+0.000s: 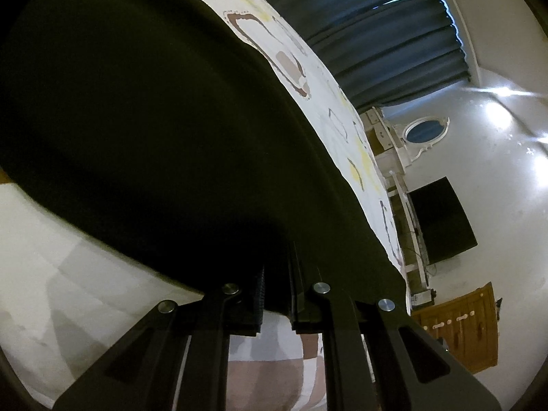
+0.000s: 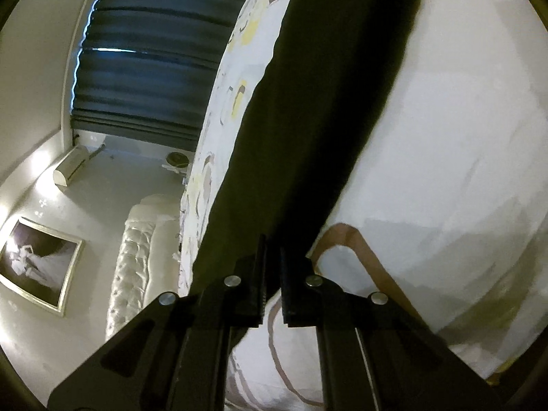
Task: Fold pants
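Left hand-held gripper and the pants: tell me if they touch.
Touching. The left wrist view shows the left hand-held gripper closed on the dark pants edge.

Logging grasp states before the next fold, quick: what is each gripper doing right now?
Left gripper: closed on the edge of the dark pants.
Right gripper: closed on the pants too, fabric pinched between its fingers.

The left hand-held gripper (image 1: pixel 276 274) pinches the dark pants (image 1: pixel 154 130) over the patterned bedsheet (image 1: pixel 301 65).
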Tool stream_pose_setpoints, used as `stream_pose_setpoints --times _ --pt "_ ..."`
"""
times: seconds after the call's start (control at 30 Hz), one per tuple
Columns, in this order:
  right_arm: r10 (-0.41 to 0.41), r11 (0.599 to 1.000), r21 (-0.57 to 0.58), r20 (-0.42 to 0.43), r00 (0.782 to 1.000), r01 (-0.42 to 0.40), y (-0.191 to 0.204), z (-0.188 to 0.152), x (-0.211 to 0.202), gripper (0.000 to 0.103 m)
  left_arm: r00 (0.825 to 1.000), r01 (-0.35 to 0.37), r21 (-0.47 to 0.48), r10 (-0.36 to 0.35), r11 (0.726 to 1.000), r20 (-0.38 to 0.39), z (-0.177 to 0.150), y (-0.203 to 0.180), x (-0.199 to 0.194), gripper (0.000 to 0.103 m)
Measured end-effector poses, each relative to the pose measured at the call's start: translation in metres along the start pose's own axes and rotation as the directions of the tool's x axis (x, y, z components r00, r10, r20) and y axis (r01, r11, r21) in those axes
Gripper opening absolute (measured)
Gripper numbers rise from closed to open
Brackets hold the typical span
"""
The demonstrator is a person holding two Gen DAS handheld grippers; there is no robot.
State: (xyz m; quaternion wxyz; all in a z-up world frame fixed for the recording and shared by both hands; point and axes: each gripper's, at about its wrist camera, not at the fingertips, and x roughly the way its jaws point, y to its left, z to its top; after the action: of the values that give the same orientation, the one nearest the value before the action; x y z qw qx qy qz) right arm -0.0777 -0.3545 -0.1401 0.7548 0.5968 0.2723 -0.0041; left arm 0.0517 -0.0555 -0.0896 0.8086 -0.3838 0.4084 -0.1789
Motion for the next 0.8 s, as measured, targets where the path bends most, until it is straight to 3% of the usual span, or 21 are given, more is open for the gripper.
stream_pose_setpoints --times 0.13,0.27,0.37,0.47,0.67,0.8 --pt "-0.002 1.000 0.003 0.000 1.000 0.002 -0.001 -0.001 -0.001 0.007 1.000 0.010 0.002 -0.010 1.000 -0.002 0.001 0.000 0.003 0.011" --pt "-0.005 1.000 0.000 -0.004 1.000 0.005 0.003 -0.010 -0.006 0.017 1.000 0.021 -0.007 -0.021 1.000 -0.020 0.001 0.005 0.000 0.011" --pt "0.012 1.000 -0.003 -0.045 0.999 -0.012 0.011 -0.025 -0.005 0.025 0.999 0.023 -0.011 -0.023 1.000 -0.028 -0.002 0.006 -0.006 0.011" --pt "0.043 0.999 -0.008 -0.108 0.993 -0.044 0.020 -0.039 0.004 0.027 0.999 0.029 -0.023 -0.029 0.999 -0.026 -0.003 0.008 -0.014 0.011" --pt "0.131 0.991 0.020 -0.279 0.951 -0.131 0.042 -0.075 0.044 0.031 1.000 0.002 -0.053 -0.001 0.999 0.019 -0.001 0.022 -0.035 0.011" --pt "0.171 0.985 0.031 -0.378 0.910 -0.172 0.063 -0.103 0.073 0.037 0.996 -0.014 -0.098 0.022 0.995 0.086 0.012 0.039 -0.051 0.011"
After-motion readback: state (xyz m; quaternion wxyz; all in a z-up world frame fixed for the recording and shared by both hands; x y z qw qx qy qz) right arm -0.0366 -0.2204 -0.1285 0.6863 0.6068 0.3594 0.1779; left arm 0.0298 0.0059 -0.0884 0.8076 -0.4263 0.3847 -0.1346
